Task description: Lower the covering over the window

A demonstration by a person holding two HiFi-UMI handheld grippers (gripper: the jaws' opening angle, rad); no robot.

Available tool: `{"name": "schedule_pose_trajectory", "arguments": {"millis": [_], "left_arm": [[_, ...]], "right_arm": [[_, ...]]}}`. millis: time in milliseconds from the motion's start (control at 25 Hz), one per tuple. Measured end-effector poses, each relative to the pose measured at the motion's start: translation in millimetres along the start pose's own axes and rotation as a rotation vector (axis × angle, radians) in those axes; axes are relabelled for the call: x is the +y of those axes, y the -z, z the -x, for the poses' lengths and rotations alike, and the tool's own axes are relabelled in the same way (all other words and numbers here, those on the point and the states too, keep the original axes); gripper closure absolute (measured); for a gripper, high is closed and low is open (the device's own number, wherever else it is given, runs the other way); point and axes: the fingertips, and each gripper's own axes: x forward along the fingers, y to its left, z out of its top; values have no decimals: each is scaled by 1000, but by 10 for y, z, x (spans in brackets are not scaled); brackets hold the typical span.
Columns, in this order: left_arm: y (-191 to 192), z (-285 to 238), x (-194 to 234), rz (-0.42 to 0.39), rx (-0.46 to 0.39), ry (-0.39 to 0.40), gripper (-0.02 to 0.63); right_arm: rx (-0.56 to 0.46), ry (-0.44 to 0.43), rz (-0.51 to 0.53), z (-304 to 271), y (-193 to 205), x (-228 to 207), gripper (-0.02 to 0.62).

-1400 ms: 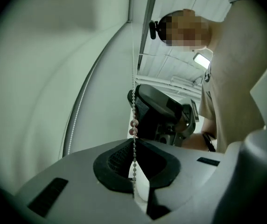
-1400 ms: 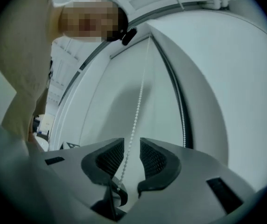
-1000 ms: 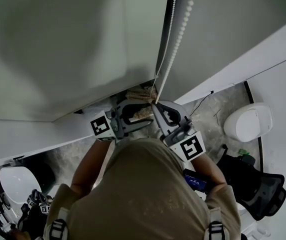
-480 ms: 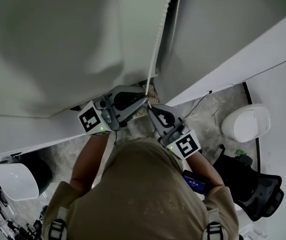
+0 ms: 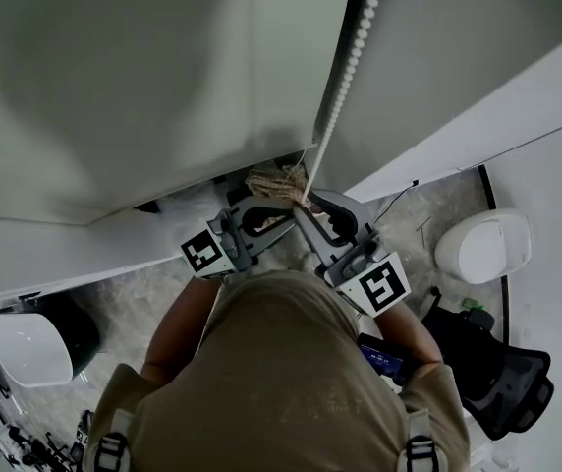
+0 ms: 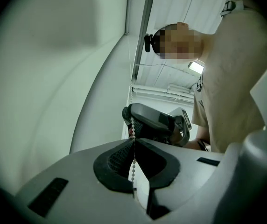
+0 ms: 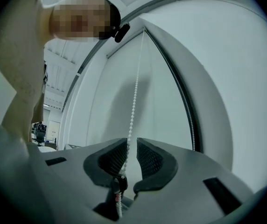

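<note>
Below me a speckled grey floor [image 5: 414, 229] runs under a long white ledge [image 5: 517, 106], with a white rounded seat [image 5: 484, 244] and a black mesh chair [image 5: 507, 386] to my right, another white seat [image 5: 30, 349] to my left, and a ceiling lamp [image 6: 195, 67] lit overhead.

A glossy white plastic bead chain [image 5: 352, 57] is hanging against a smooth, matt cloth blind [image 5: 114, 87], between ribbed black pads [image 7: 151, 161].
</note>
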Motion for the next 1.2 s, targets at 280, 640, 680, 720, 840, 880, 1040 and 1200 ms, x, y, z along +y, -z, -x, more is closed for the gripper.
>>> {"name": "schedule_pose_trajectory", "arguments": {"millis": [280,640,680,720,840,880,1040,1200], "left_arm": [[-259,284,63,60,-133,0,512],[-692,-200,26,-49,-6,-21,586],[-684,-185,50,-43,-15,-29,589],[-676,-162,88,-46,-16,-48,589],[-512,-88,191,-102,57,-103,591],[-392,-69,200,-109,90,-103,591],[140,-1,94,-25,134,-71,591],[213,0,-68,14,122,-64,591]], "right_arm": [[63,8,-75,43,190,12,588],[182,-26,-104,70,656,176,588],[175,-22,-112,81,658,159,588],[155,-17,-113,115,633,131,588],[19,3,-127,304,355,0,460],[-27,12,-132,337,223,-41,434],[-39,7,-38,133,7,8,440],[26,19,35,37,46,64,561]]}}
